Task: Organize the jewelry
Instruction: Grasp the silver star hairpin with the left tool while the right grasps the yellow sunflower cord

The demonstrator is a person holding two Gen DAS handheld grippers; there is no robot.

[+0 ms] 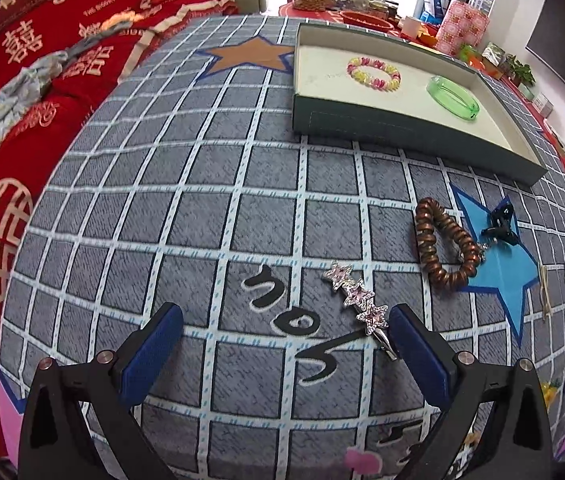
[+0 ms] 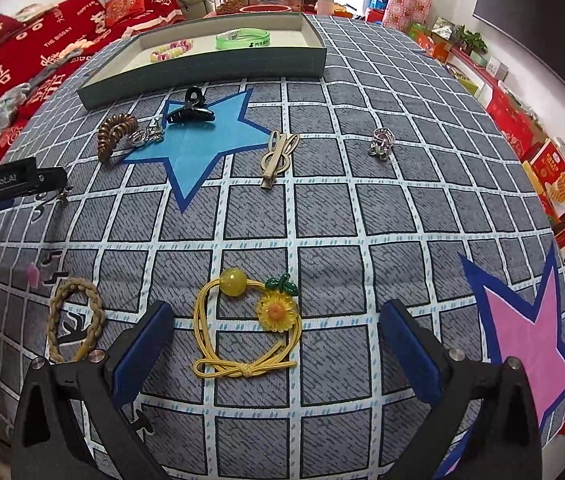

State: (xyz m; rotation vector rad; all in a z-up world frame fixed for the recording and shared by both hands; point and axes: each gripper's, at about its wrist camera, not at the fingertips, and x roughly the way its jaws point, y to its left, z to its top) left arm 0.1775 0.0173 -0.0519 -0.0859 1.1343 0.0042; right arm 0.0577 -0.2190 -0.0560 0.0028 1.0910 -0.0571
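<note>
My left gripper (image 1: 284, 326) stands wide open, grasping nothing; its blue pads hang over the grey checked cloth (image 1: 186, 200), and the tail of the star hair clip (image 1: 358, 304) lies just beside the right-hand pad — I cannot tell whether they touch. My right gripper (image 2: 276, 324) is spread just as wide, also empty, with the yellow sunflower hair tie (image 2: 248, 328) lying flat between its two pads, apart from both.

From the left wrist, past the star clip, I see the brown spiral hair tie (image 1: 444, 246) at the edge of the blue star patch (image 1: 502, 264), the black claw clip (image 1: 500, 224) on that patch, and farther off the open box (image 1: 414, 132) holding the beaded bracelet (image 1: 373, 74) and the green bangle (image 1: 453, 98).

The right wrist shows what the left does not: the braided tan tie (image 2: 76, 316) to the left of my pad, the pale treble-clef clip (image 2: 278, 156) in the middle distance, a small silver piece (image 2: 381, 142) well to its right, and a pink star patch (image 2: 522, 328) — the star clip itself is nearly hidden there behind the other gripper's black body at the left edge. The same box (image 2: 210, 70) sits at the far side.
</note>
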